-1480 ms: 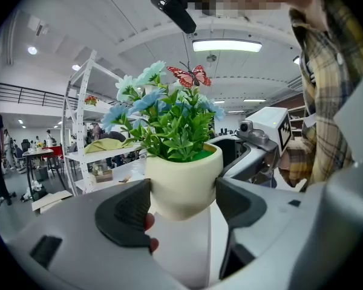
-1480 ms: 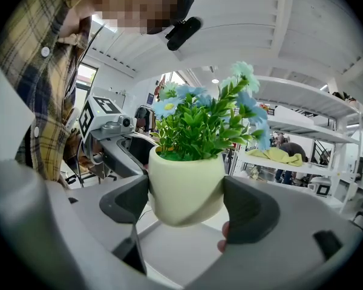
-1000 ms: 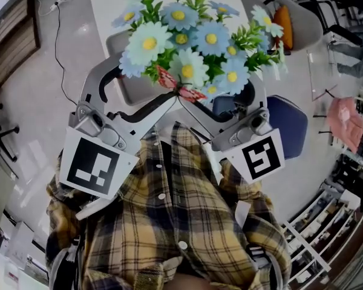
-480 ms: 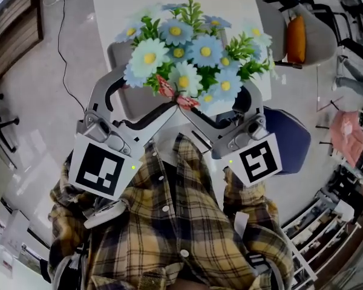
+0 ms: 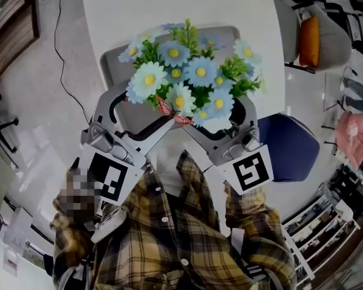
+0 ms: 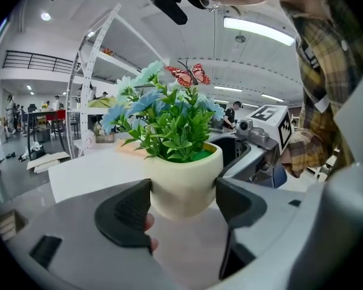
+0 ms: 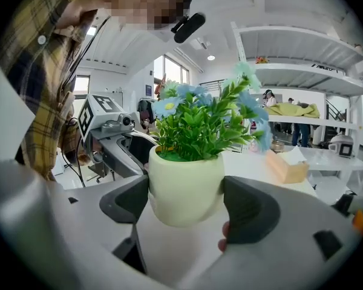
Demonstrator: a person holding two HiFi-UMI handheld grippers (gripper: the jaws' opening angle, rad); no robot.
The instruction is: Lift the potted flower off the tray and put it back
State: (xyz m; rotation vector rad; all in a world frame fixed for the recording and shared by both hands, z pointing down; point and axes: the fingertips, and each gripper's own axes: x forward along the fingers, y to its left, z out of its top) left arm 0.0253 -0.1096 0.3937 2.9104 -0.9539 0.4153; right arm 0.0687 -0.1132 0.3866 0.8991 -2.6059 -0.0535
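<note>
While both tongs are pinching the same pot, the near part of the scene is filling with the person's plaid shirt (image 5: 187, 240) and the two marker cubes. The left gripper (image 6: 181, 205) is closing its dark pads on the cream pot (image 6: 183, 183) from one side, jaws parted only as wide as the pot, and the right gripper (image 7: 185, 201) is clamping it likewise from the opposite side. The potted flower (image 5: 187, 80) is hanging clear of the surface, over the near half of the grey tray (image 5: 111, 59).

Setting it back well is probably calling for both grippers to be sinking together, holding the pot upright, since any uneven pull would be tilting it between four small pads. Blossoms are hiding the pot's base from above, so the landing spot is best judged from the gripper views.

Farther on, the tray is lying on a white table (image 5: 169, 5) with bare room beyond it. To the right, a blue chair (image 5: 293, 144) is standing close to the table edge; to the left, a cable (image 5: 59, 38) is trailing across the floor.
</note>
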